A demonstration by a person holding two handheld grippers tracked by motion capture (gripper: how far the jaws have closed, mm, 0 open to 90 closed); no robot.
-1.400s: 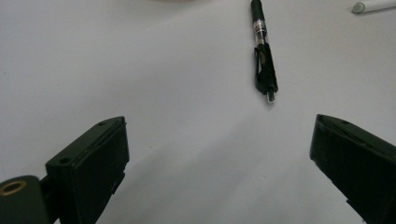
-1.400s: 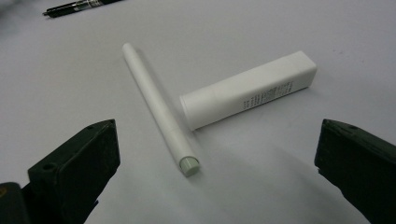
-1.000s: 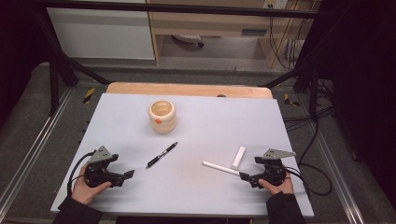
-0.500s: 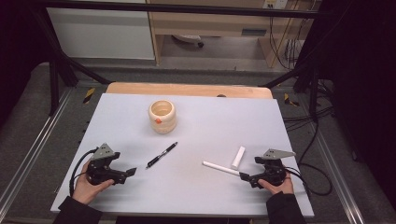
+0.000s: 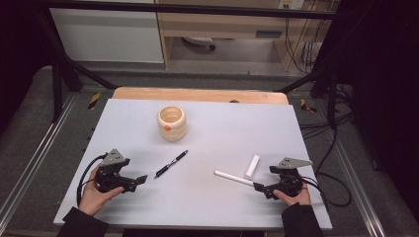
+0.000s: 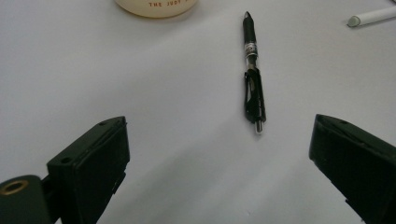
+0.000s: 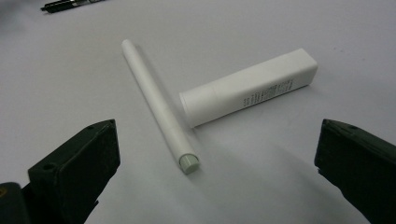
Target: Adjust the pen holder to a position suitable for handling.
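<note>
A black pen point(image 5: 171, 164) lies on the pale table point(image 5: 212, 207), left of centre. My left gripper point(image 5: 142, 178) rests open just to the pen's left; in the left gripper view the pen point(image 6: 252, 79) lies ahead between the wide-apart jaws of that gripper point(image 6: 219, 135). A thin white stick point(image 5: 233, 178) and a short white tube point(image 5: 252, 166) lie at the right. My right gripper point(image 5: 257, 186) stands open at the stick's near end. In the right gripper view the stick point(image 7: 159, 105) and tube point(image 7: 250, 88) lie in front of the open gripper point(image 7: 217, 140), untouched.
A cream ribbed pot point(image 5: 172, 122) with a small red mark stands toward the back of the table. A wooden board edge point(image 5: 197, 94) runs behind the table. Cables point(image 5: 326, 128) trail off the right side. Metal frame rails flank both sides.
My left gripper has edged slightly right toward the pen. The right gripper and all objects stay where they were.
</note>
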